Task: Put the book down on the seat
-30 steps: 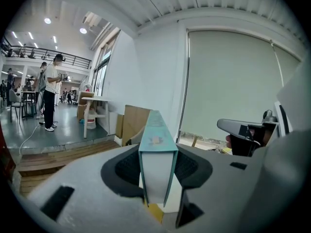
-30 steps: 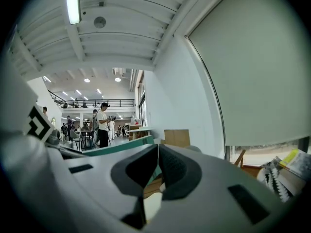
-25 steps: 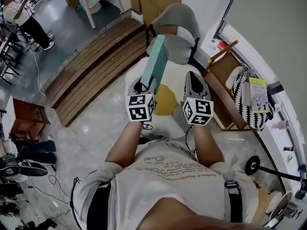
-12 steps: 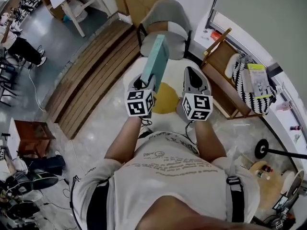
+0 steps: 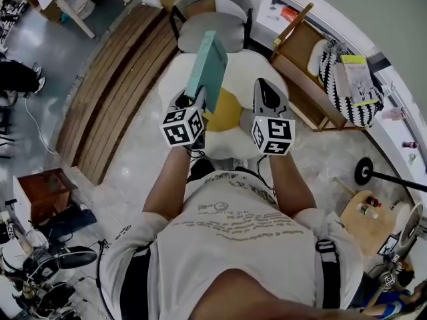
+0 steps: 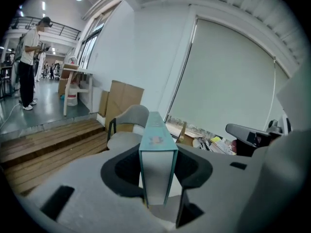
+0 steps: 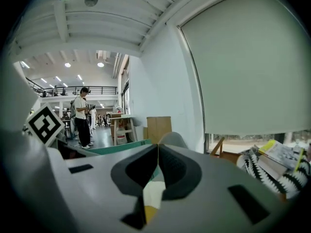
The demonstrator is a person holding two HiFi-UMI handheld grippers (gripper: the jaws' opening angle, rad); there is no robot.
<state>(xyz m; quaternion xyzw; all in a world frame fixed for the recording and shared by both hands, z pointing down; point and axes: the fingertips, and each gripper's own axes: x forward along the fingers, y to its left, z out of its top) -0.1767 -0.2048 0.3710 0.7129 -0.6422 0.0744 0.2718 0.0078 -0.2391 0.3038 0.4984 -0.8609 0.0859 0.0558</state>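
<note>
A teal book [image 5: 207,66] stands on edge in the air, and my left gripper [image 5: 197,99] is shut on its near end. It hangs above a round white seat [image 5: 248,67] with a yellow middle [image 5: 226,112]. In the left gripper view the book [image 6: 156,152] sits upright between the dark pads [image 6: 127,166], which press on both covers. Beside it on the right, my right gripper [image 5: 261,87] is also over the seat. Its jaws meet with nothing between them [image 7: 156,165]. The book's teal edge [image 7: 116,148] shows at their left.
A grey chair [image 5: 211,27] stands just beyond the seat. A wooden rack [image 5: 299,59] holding a zebra-striped bag [image 5: 347,89] is to the right. A slatted wooden platform [image 5: 107,85] lies to the left. A person [image 7: 80,116] stands far off in the hall.
Both grippers and the book have come forward, from the seat's near edge to over its middle. The left gripper's hold on the book looks the same.
</note>
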